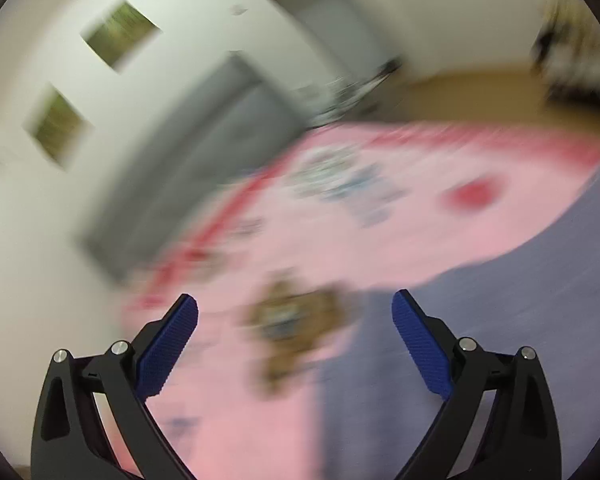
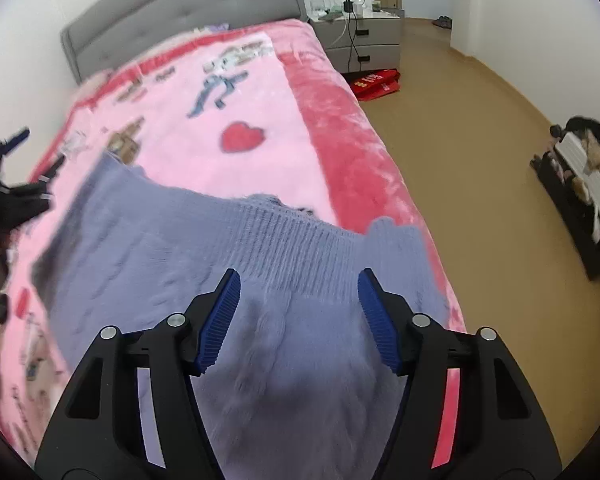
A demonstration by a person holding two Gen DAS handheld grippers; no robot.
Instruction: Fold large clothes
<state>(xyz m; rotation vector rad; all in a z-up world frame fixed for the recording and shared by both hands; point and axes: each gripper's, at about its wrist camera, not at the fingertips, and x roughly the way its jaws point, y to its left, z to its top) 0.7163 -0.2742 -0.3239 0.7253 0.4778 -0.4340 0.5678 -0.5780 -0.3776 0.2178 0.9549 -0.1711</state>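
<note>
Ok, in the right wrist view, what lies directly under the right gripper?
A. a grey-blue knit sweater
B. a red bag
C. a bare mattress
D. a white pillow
A: the grey-blue sweater, ribbed band visible, lies spread on the pink blanket, and the right gripper hangs over it with its jaws apart and nothing between them.

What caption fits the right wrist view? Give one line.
Open right gripper above a grey-blue sweater on a pink blanket.

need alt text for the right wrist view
A grey-blue knit sweater lies on a pink printed blanket on a bed, with the right hand-held gripper open above it, holding nothing. A grey nightstand stands beside the bed.
</note>
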